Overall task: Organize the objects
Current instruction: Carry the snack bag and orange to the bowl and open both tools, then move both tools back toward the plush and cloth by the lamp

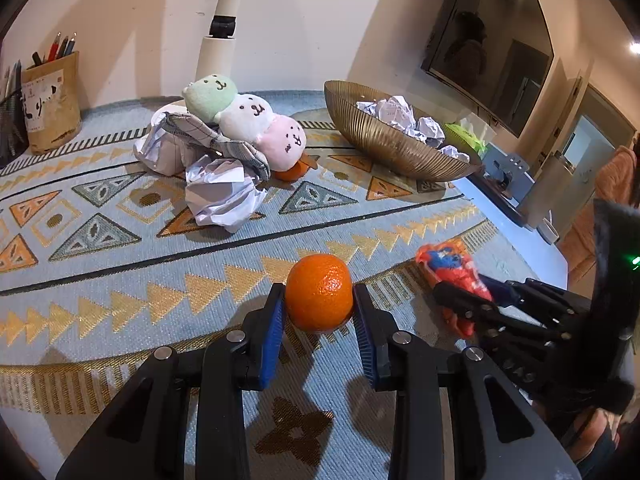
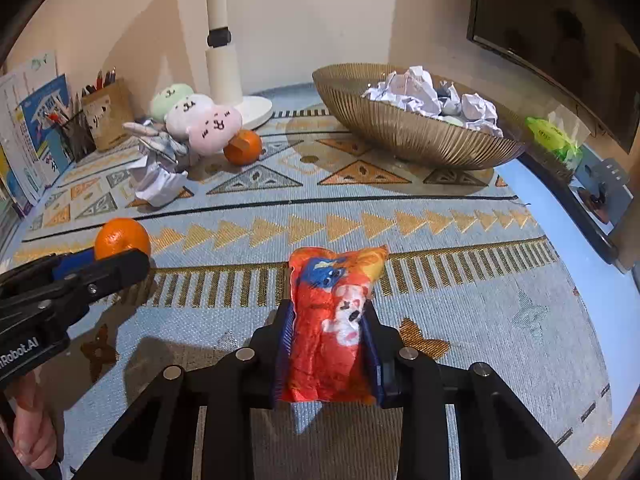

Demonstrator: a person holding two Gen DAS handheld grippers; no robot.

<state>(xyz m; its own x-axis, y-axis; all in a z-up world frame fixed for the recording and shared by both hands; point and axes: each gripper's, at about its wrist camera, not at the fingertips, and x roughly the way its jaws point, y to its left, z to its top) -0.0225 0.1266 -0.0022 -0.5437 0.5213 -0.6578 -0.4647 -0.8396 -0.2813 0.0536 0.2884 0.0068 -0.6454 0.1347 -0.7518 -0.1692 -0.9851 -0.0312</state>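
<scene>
Gripping an orange (image 1: 319, 298) between blue pads (image 1: 273, 330), left gripper (image 1: 319, 308) clamped on both sides of the fruit, low over the patterned cloth (image 1: 160, 264) near its front edge. Pinching a red-orange snack packet (image 2: 334, 320) lengthways, right gripper (image 2: 329, 344) closed tight on the crinkled wrapper, the packet's far end sticking out past the fingertips. Sitting side by side, the two loads near each other, orange to the left of the packet.

Farther back on the cloth: a second orange (image 2: 243, 147) tucked against a plush toy of three joined heads (image 1: 244, 120), green, white and pink. Beside and in front of the toy, crumpled paper (image 1: 222, 196) with a checked cloth (image 1: 224, 142) draped over part of it. To the right, a ribbed gold bowl (image 1: 384, 140) holding more crumpled paper balls (image 2: 432, 96). Behind the toy, a white lamp stand (image 2: 224, 60) against the wall. At far left, a brown paper pen holder (image 1: 50, 100) with pens. Beyond the bowl, a green tissue pack (image 2: 554, 138). At lower left of the right wrist view, a person's hand (image 2: 32, 428) on the left gripper's handle.
</scene>
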